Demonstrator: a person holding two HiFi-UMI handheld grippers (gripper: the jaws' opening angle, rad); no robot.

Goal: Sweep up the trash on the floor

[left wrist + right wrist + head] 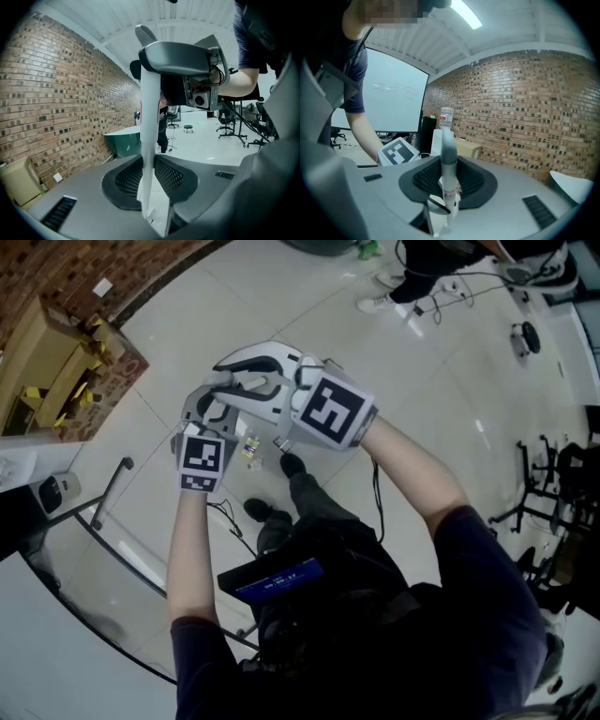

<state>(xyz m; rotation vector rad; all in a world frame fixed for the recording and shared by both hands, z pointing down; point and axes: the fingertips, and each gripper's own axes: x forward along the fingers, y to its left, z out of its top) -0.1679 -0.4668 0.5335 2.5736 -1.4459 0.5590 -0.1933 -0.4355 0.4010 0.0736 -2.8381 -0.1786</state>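
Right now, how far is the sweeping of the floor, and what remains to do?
Done: nothing visible yet; what looks like a small piece of trash lies on the floor below the grippers. In hand: the left gripper and the right gripper are both closed on a pale handle; its lower end is hidden. Left: the sweeping itself.

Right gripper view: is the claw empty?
No, the right claw clamps a slim grey-and-white rod standing upright between its black mesh pads.
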